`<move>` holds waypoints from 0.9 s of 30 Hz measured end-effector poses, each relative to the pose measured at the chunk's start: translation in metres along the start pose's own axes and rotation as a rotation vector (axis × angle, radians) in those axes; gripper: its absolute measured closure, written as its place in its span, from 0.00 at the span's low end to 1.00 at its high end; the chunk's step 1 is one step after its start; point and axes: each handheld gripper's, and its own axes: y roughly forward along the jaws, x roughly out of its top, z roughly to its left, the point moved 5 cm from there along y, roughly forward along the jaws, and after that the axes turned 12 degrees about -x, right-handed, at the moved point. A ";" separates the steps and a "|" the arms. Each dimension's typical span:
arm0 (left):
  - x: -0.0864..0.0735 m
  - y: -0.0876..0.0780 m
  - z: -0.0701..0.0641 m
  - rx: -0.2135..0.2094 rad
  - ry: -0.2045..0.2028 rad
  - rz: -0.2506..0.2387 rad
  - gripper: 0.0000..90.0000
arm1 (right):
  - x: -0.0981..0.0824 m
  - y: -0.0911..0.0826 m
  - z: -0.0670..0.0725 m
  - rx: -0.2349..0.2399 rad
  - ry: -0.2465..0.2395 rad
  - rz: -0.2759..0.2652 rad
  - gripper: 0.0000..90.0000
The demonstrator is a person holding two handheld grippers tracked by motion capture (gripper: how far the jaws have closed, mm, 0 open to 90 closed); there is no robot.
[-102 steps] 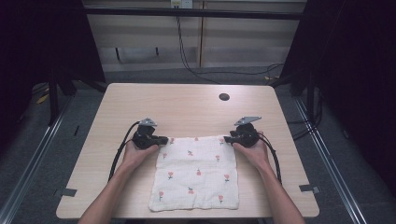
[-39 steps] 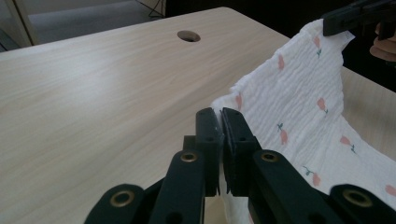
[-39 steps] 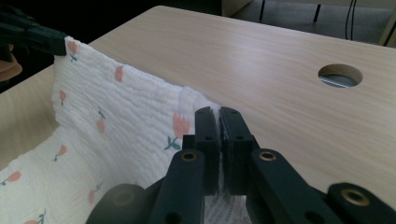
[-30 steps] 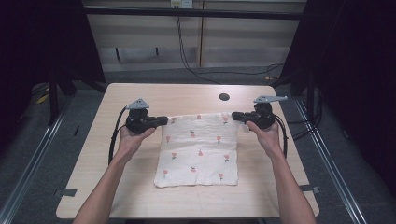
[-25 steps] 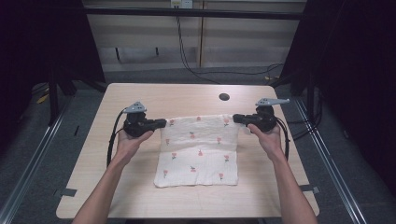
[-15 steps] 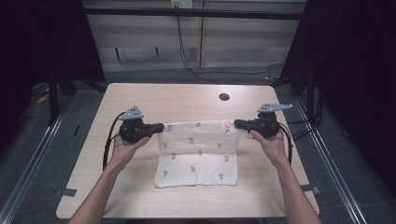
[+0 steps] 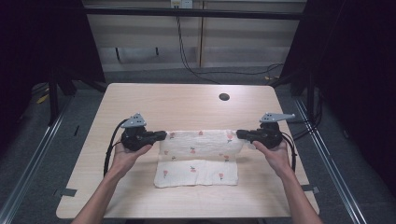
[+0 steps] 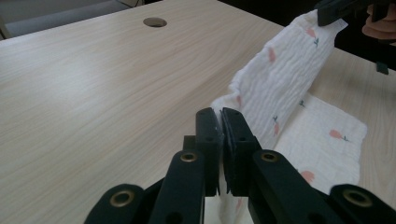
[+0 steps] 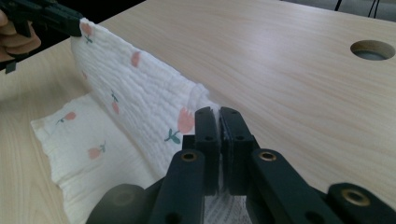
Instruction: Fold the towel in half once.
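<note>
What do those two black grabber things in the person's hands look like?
Each is a chunky black tool. The left gripper and right gripper both carry a grey three-cornered plate on top and trail a black cable. Up close, two flat black jaws sit on arms joined by brass-coloured rivets. The forearms are bare, no sleeves.

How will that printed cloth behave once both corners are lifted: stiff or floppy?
Likely floppy: the cloth sags between the left gripper and right gripper, its near part lying on the table. Probably light and thin, since the shut jaws nearly meet. It may slip if tugged.
</note>
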 end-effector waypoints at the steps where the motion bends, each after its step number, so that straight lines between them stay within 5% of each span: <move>1: 0.000 -0.002 -0.002 0.011 0.013 0.002 0.96 | -0.002 -0.001 0.001 0.003 -0.001 0.005 0.97; 3: 0.002 -0.003 -0.008 -0.003 0.028 -0.026 0.96 | -0.006 -0.003 0.005 -0.003 -0.014 0.010 0.96; 9: -0.003 0.000 -0.017 -0.007 0.058 0.016 0.96 | -0.016 -0.011 0.016 -0.002 -0.034 0.015 0.96; 13: -0.012 -0.003 -0.024 -0.024 0.077 0.052 0.96 | -0.023 -0.016 0.023 0.012 -0.045 0.019 0.95; 21: -0.035 -0.007 -0.035 0.007 0.099 0.098 0.96 | -0.044 -0.023 0.040 0.065 -0.089 0.061 0.95; 27: -0.053 -0.001 -0.046 -0.038 0.112 0.163 0.96 | -0.060 -0.025 0.047 0.072 -0.093 0.091 0.94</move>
